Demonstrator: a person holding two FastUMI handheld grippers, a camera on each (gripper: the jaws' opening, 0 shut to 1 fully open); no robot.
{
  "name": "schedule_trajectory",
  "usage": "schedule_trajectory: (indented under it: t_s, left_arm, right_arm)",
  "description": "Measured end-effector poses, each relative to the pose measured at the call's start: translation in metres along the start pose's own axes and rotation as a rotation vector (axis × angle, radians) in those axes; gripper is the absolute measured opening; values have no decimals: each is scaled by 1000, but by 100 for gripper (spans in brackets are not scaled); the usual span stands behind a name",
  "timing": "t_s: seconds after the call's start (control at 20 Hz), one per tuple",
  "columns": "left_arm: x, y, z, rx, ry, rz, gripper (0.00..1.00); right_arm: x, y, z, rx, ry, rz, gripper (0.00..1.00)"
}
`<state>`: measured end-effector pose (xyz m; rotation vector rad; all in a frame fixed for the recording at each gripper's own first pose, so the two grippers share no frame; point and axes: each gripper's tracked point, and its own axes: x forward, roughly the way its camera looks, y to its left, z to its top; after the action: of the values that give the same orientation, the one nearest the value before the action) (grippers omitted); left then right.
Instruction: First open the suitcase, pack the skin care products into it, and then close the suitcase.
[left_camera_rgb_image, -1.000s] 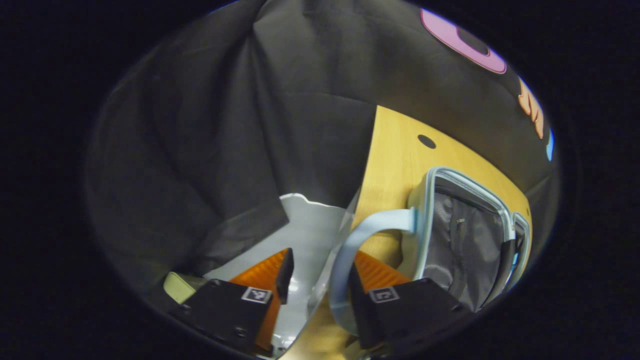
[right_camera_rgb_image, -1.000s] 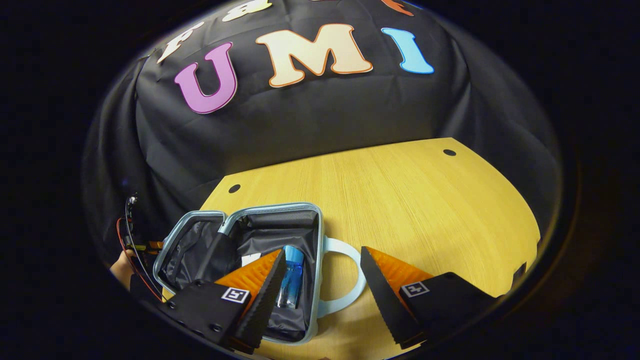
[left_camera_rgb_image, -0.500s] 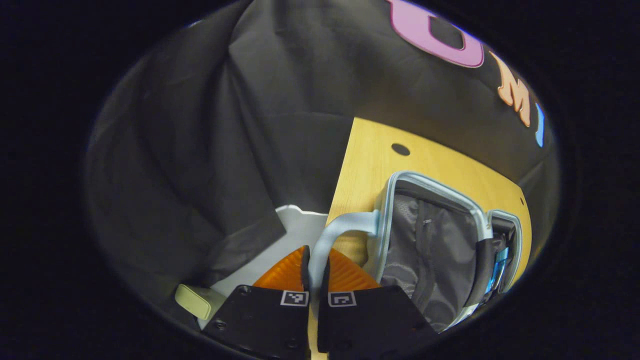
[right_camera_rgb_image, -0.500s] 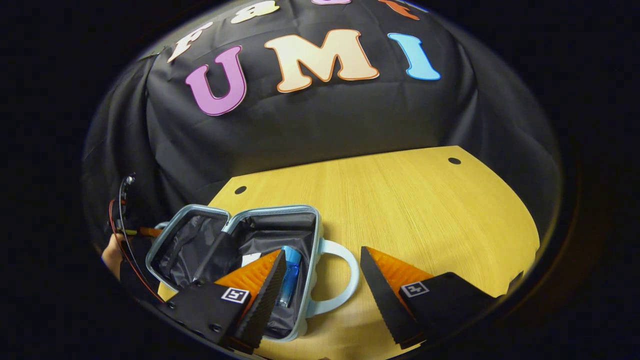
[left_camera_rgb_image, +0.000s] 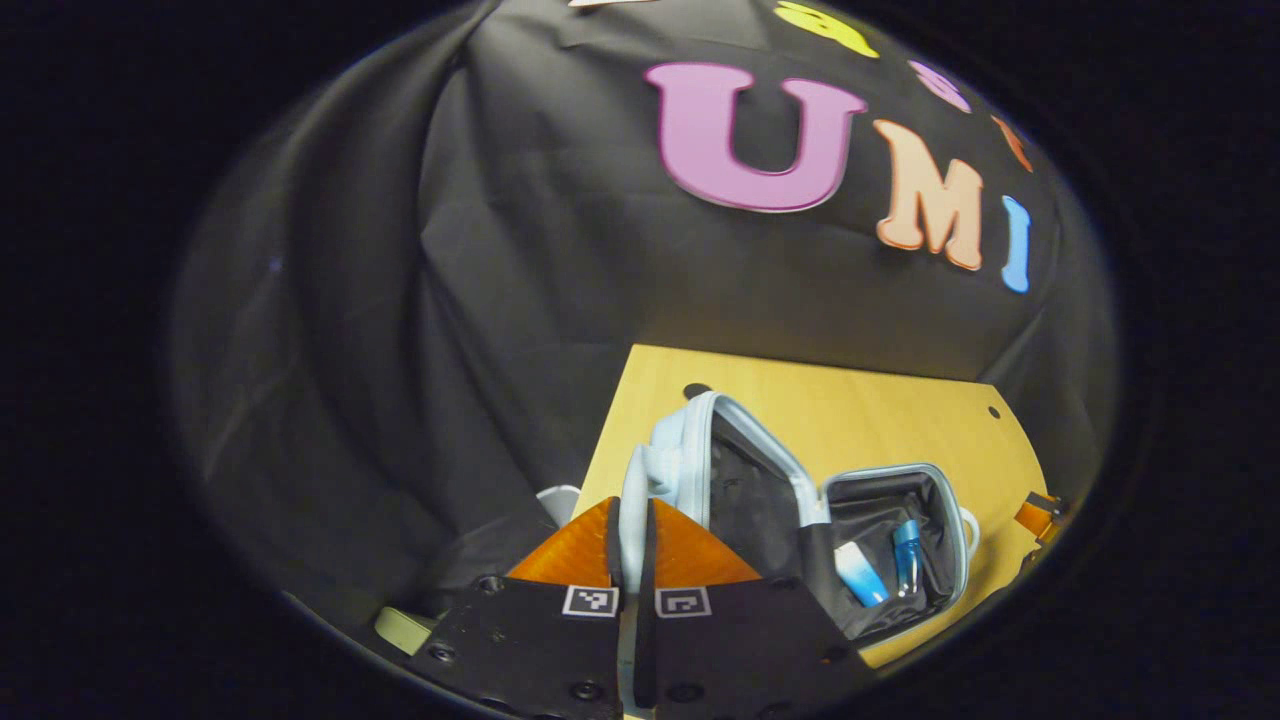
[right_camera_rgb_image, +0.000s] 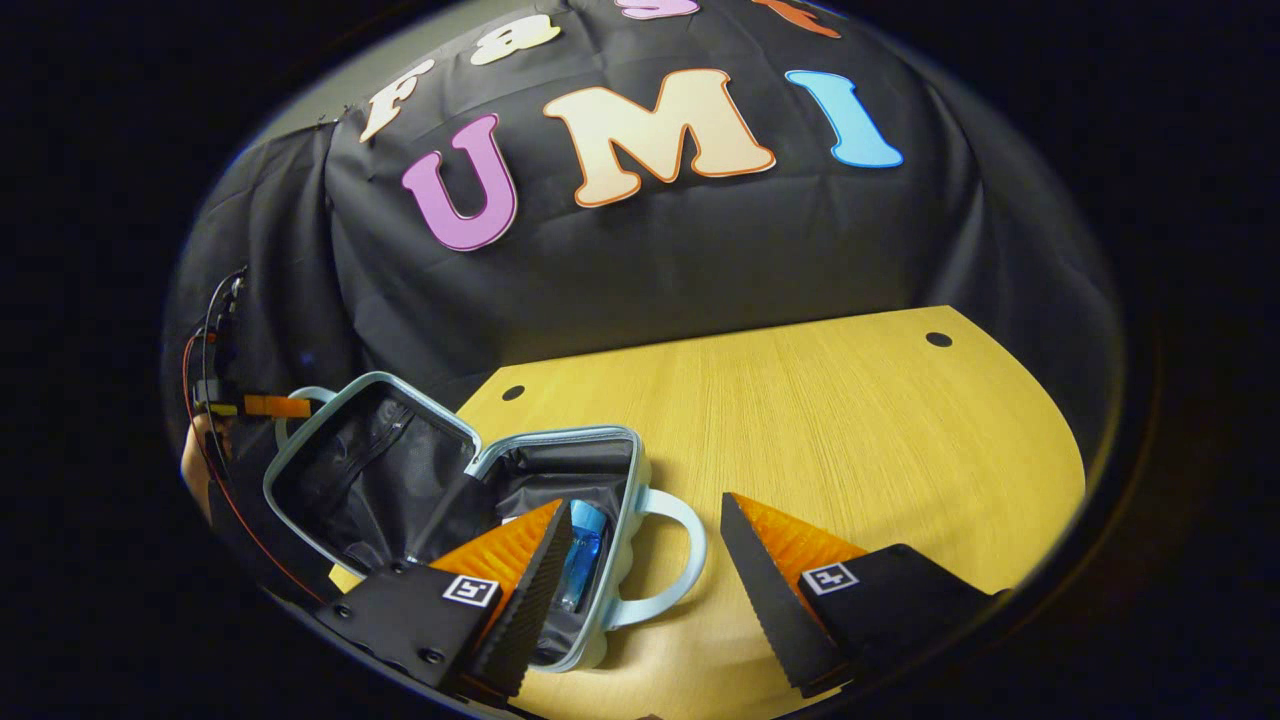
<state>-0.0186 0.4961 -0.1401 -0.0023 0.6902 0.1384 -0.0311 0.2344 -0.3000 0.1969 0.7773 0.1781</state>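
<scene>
Since a second ago the left gripper has closed on the lid handle and swung the lid up from flat to about half raised. Its fingers are clamped on that handle. The suitcase base lies on the table, two bottles inside. The lid hinges along the base's left edge, so closing likely means carrying it rightward over the base. The right gripper hovers with fingers apart above the base handle, nearer the base.

- My left gripper, open a second ago, has clamped its fingers on the lid handle.
- I've swung the suitcase lid up off the surface.
</scene>
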Motion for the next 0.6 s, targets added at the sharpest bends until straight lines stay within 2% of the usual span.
schedule_trajectory:
  t_s: [0.15, 0.25, 0.35, 0.6]
  left_arm:
    - [-24, -49, 28, 0, -31, -39, 0]
    - [-31, -91, 41, -13, -55, -93, 0]
    - [-36, -136, 50, -40, -68, -171, 0]
    - [-45, -264, 54, -115, -50, -428, 0]
  right_arm:
    - [-10, -20, 5, 1, -13, 17, 94]
    - [-17, -36, 13, 8, -28, 18, 94]
    - [-24, -54, 21, 16, -44, 12, 94]
    - [-42, -98, 29, 45, -66, -23, 94]
